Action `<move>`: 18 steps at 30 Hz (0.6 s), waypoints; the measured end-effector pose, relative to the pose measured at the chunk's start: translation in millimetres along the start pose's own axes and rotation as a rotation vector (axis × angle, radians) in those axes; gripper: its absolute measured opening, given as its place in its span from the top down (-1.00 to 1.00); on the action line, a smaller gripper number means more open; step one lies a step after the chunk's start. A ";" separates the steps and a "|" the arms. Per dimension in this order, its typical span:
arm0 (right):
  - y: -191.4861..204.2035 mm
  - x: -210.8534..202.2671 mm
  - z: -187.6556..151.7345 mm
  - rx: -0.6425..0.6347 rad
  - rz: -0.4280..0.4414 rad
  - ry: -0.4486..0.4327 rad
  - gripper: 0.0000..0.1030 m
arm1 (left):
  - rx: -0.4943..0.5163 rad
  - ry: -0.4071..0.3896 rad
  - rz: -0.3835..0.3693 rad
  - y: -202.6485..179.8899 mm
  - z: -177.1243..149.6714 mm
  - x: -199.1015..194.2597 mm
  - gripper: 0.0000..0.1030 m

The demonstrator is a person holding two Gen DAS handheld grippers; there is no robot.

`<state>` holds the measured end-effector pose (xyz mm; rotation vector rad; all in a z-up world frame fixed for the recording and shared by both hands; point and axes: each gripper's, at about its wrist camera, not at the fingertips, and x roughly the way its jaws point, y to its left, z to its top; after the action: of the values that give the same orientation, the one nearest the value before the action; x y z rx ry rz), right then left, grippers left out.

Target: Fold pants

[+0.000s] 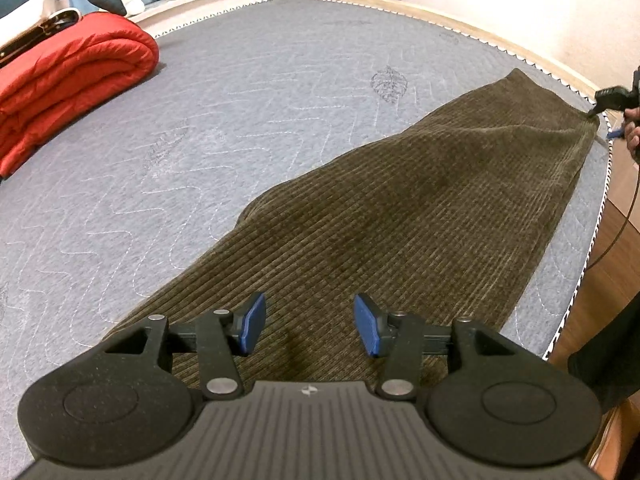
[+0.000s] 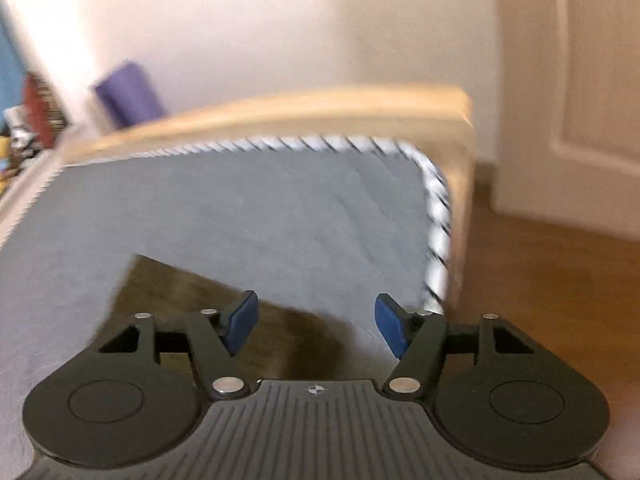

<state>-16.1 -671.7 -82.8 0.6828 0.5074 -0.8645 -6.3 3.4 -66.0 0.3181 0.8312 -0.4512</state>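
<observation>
Left hand-held gripper (image 1: pixel 310 324): nearest item; blue pads spread, nothing between them, poised over the near end of the pants.

Corduroy pants (image 1: pixel 400 208): olive-brown, ribbed, lying flat and lengthwise on the mattress (image 1: pixel 220 100) along its right side, apparently already doubled leg on leg. The narrow end lies under the left hand-held gripper; the wide end reaches the far right edge. Judged handling: soft and limp, of moderate weight for cloth, the thick pile giving the pads good purchase and little slip; not fragile. It will sag between two holds, so take it at the corners of one end and carry that end over in a single sweep. Pinch through all layers, or the lower ones will stay behind.

Right hand-held gripper (image 2: pixel 316 326): pads spread, empty, over a corner of the pants and bare mattress; that view is motion-blurred. In the left wrist view it sits just at the far corner of the wide end.

Red quilted blanket (image 1: pixel 68 76): rolled, far left, well apart from the pants.
</observation>
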 end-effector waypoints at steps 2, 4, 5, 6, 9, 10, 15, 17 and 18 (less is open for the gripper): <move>-11.5 18.9 -1.8 0.066 0.021 0.094 -0.30 | 0.001 -0.003 -0.001 -0.8 0.1 -1.2 -0.10; -12.1 28.6 -5.2 0.056 0.029 0.101 -0.31 | 0.001 -0.007 -0.002 -1.3 0.2 -2.7 -0.11; -7.7 28.8 -6.0 0.018 0.029 0.077 -0.17 | 0.001 -0.009 -0.004 -1.3 0.1 -3.6 -0.11; -4.7 29.0 -7.8 -0.013 0.042 0.064 0.14 | 0.001 -0.010 -0.004 -1.2 -0.1 -4.3 -0.11; 7.3 28.4 -12.3 -0.067 0.026 0.052 0.36 | -0.001 -0.010 0.000 0.9 -1.5 -5.6 -0.11; 9.9 27.3 -13.6 -0.078 0.020 0.041 0.38 | -0.004 -0.009 0.003 2.0 -2.0 -5.8 -0.11; 26.0 8.0 -15.7 -0.105 0.036 -0.044 0.51 | -0.014 -0.018 0.006 5.5 -4.5 -10.6 -0.11; 39.8 -8.7 -15.5 -0.140 0.087 -0.102 0.52 | -0.018 -0.021 0.010 6.9 -5.6 -10.9 -0.11; 47.7 -22.1 -17.7 -0.164 0.123 -0.132 0.53 | -0.020 -0.020 0.014 7.9 -6.0 -10.8 -0.11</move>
<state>8.5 -625.4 -64.5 0.4976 0.4082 -0.7381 -12.5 15.5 -60.8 0.3001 0.8133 -0.4321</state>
